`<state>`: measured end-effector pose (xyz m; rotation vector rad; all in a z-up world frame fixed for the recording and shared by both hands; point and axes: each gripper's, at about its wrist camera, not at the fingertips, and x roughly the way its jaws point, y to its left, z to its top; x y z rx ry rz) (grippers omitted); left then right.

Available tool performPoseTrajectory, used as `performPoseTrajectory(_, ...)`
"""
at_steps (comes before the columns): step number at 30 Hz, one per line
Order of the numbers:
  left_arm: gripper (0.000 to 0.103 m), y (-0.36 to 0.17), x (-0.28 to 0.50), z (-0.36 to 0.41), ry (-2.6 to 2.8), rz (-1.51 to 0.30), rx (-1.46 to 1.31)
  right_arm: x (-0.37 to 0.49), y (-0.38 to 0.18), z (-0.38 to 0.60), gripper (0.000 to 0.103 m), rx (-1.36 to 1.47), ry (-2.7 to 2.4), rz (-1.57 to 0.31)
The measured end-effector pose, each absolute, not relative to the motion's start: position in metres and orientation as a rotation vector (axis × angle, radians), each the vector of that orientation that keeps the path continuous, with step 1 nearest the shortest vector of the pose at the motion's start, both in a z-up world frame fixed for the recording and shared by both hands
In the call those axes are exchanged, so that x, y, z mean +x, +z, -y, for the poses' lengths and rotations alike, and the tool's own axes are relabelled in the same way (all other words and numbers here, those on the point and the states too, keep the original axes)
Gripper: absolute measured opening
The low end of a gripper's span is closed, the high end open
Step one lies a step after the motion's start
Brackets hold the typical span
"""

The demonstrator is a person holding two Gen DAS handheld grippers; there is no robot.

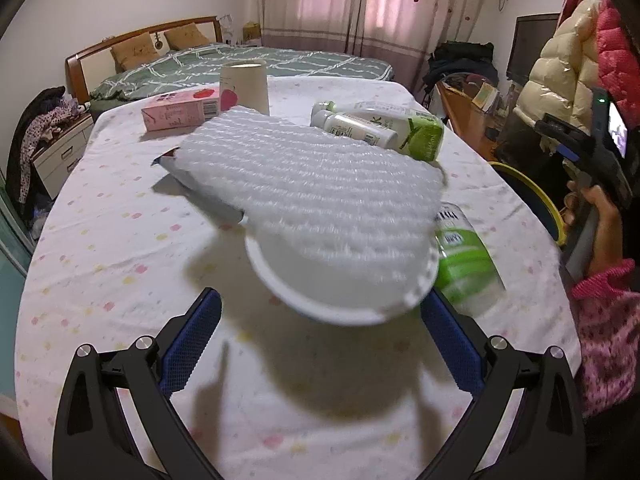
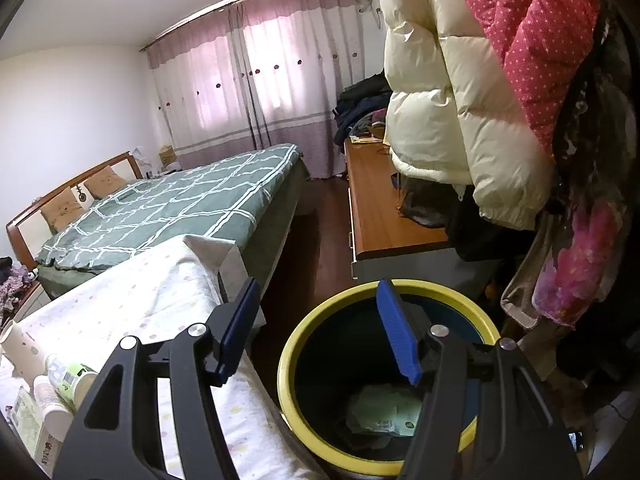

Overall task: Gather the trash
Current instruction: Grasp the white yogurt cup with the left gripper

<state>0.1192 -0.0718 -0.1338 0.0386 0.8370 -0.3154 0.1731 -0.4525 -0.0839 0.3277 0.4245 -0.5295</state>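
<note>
In the left wrist view, my left gripper (image 1: 320,300) is open wide above the table. A white plastic bowl (image 1: 296,276) lies tipped just ahead of its blue fingers, nearer the right one, and neither pad presses on it. A sheet of bubble wrap (image 1: 312,184) covers the bowl's far side. A green-labelled bottle (image 1: 464,264) lies to the right of the bowl. My right gripper (image 2: 318,328) is open and empty over the yellow-rimmed bin (image 2: 288,360), which holds a green-and-white wrapper (image 2: 384,412).
Two more bottles (image 1: 380,128), a pink carton (image 1: 180,112) and a paper cup (image 1: 244,84) sit at the table's far end. A hand (image 1: 596,216) holds the right gripper at the table's right edge. Jackets (image 2: 460,100) hang above the bin, with a bed (image 2: 168,208) behind.
</note>
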Motion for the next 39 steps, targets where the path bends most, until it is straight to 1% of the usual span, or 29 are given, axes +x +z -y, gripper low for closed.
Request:
performPoseTrajectory(10,0.098,-0.136,0.149,0.081,-0.321,-0.85,0.009,0.174,-0.084,0.454,0.058,0.334,-0.509,-0.427)
performPoseTrajectory(12,0.094,-0.135,0.15,0.083,-0.324,-0.849,0.014,0.175,-0.084,0.453,0.058,0.331,-0.506,-0.428)
performPoseTrajectory(14,0.084,-0.134,0.151,0.085,-0.333,-0.855,0.027,0.175,-0.084,0.452,0.058,0.33,-0.504,-0.427)
performPoseTrajectory(17,0.08,-0.132,0.146,0.087,-0.336,-0.862,0.053,0.175,-0.084,0.451,0.058,0.33,-0.502,-0.426)
performPoseTrajectory(27,0.08,-0.118,0.109,0.079,-0.387,-0.879,0.048,0.175,-0.083,0.449,0.058,0.328,-0.497,-0.427)
performPoseTrajectory(33,0.08,-0.09,0.092,0.074,-0.377,-0.798,0.041,0.175,-0.084,0.449,0.058,0.33,-0.496,-0.429)
performPoseTrajectory(39,0.079,-0.07,0.08,0.07,-0.369,-0.767,0.056,0.179,-0.085,0.447,0.058,0.324,-0.486,-0.445)
